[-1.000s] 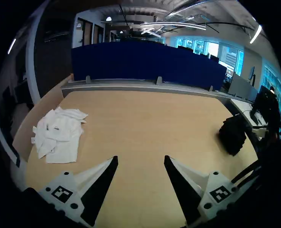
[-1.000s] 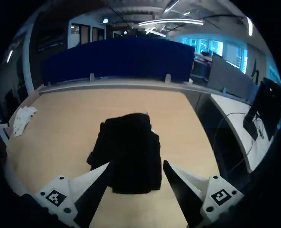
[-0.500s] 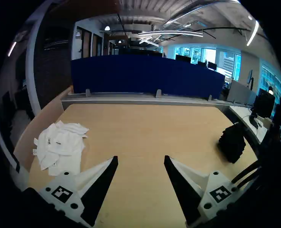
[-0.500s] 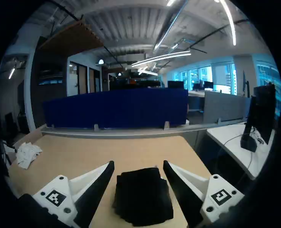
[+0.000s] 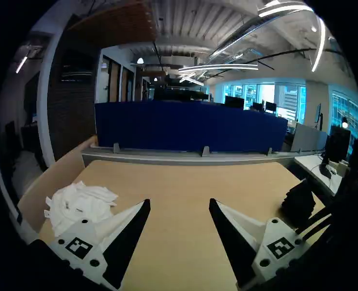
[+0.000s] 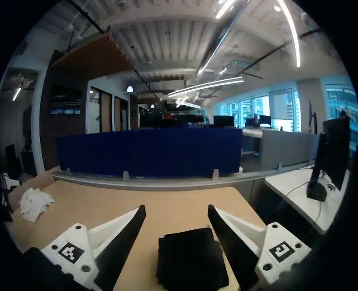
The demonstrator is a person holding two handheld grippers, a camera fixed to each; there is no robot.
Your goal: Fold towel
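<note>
We've tilted up and back, left gripper [image 5: 179, 200] and right gripper [image 6: 176, 207] both wide open and empty: the folded black cloth towel [image 6: 191, 260] looks done at lower centre, crumpled white cloth towels [image 5: 79, 208] next at lower left.

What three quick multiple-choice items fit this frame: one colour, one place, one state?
1. The long fabric partition screen behind the desk is: A red; B blue; C green.
2. The folded black towel stack lies: A on the light wooden desk, framed between the right gripper fingers; B draped over the screen; C clamped in the fingers.
3. The left gripper is: A shut on cloth; B open, empty; C shut, empty.
Answers: B, the screen reads deep blue; A, the stack rests flat on the desktop, no finger on it; B, its fingers stand apart with bare desk between.
</note>
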